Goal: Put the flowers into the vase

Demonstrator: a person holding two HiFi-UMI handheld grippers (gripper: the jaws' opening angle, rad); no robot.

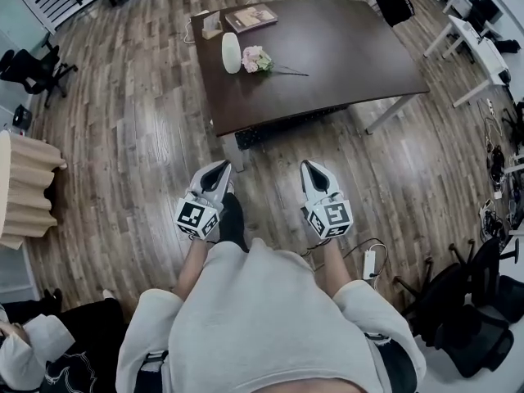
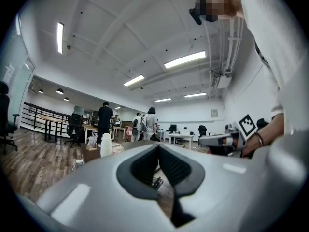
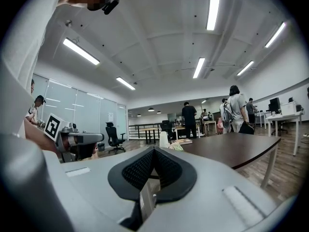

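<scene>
A white vase (image 1: 232,53) stands on the dark brown table (image 1: 327,47), and a bunch of pink flowers (image 1: 256,58) lies beside it with the stems pointing right. Both grippers are held level in front of the person, well short of the table's near edge. The left gripper (image 1: 219,170) is shut with nothing in it, and so is the right gripper (image 1: 313,169). In the left gripper view the jaws of the left gripper (image 2: 158,146) meet, with the vase (image 2: 105,145) far ahead. In the right gripper view the right gripper (image 3: 153,151) is shut too, with the vase (image 3: 164,139) and flowers (image 3: 176,147) beyond it.
A book (image 1: 250,17) and a small box (image 1: 212,25) lie at the table's far end. Office chairs (image 1: 33,65) stand at the left and others (image 1: 467,309) at the lower right. White desks (image 1: 479,47) are at the right. A power strip (image 1: 368,264) lies on the wooden floor. People stand in the distance.
</scene>
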